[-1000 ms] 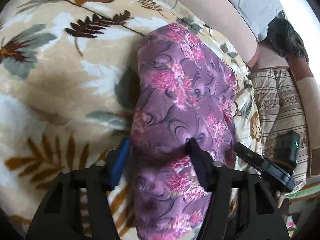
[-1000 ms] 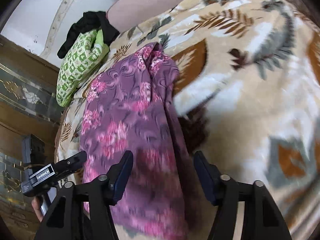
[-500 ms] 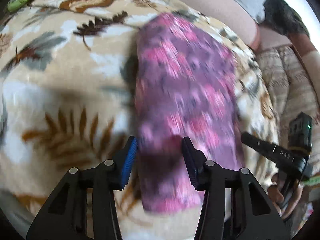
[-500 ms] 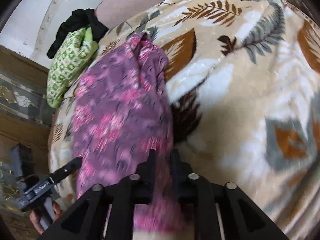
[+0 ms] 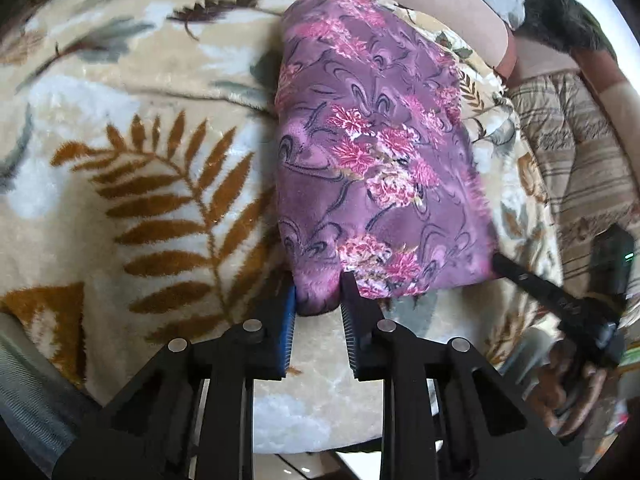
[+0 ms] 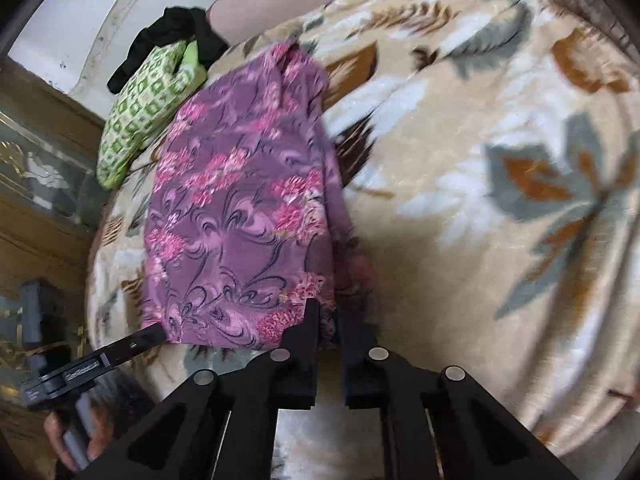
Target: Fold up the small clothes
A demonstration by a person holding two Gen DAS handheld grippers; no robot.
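The purple floral garment (image 5: 376, 152) lies lengthwise on a beige leaf-patterned blanket (image 5: 132, 184), already folded into a long narrow strip. Its near end faces both grippers; its far end reaches toward the blanket's far edge.

The left gripper (image 5: 318, 300) clamps the near left corner of the garment. Its jaws have just been closing, and a bunched fold of purple fabric sits pinched between the blue-faced finger and the black ribbed finger.

The right gripper (image 6: 328, 320) clamps the near right corner. Its jaws have just been closing and now stand almost together, with a thin edge of fabric caught between them. In the left wrist view, the right gripper's finger touches the garment's near right corner, with a hand (image 5: 576, 396) gripping the handle below it. In the right wrist view, the left gripper's finger meets the near left corner in the same way.

The near hem runs between the two grippers, just above the blanket surface.

Beyond the garment's far end, in the right wrist view, a green-and-white patterned cloth (image 6: 148, 112) lies at the blanket's edge, with a black cloth (image 6: 176, 36) just behind it. A striped cushion (image 5: 576, 148) sits to the right of the blanket in the left wrist view.
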